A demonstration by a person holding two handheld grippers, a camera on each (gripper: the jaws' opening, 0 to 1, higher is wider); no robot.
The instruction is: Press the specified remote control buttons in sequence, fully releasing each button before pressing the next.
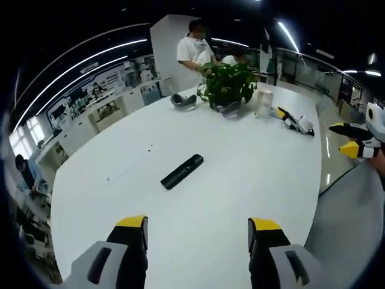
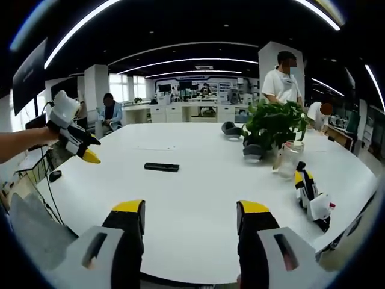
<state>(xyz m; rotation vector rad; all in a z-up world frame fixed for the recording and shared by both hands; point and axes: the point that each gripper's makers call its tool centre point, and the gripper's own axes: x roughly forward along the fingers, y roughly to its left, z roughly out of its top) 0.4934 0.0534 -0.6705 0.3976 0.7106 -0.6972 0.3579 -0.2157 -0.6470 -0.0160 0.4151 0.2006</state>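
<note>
Currently we find the remote (image 1: 181,171) lying flat on the white table (image 1: 240,180), centre frame in left gripper view, untouched, well apart from both grippers. Left gripper (image 1: 198,232): jaws spread wide, holding nothing, at bottom of frame over table. Right gripper (image 2: 189,217): jaws likewise released, empty; remote sits centre-left in its view. Potted plant (image 2: 274,126) upper right w/ a spare gripper (image 2: 313,195) lying at right edge.

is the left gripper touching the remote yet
Apart. In the left gripper view, bare white table lies between the open left gripper and the black remote. The right gripper view also shows the left gripper in the air, clear of the remote.
</note>
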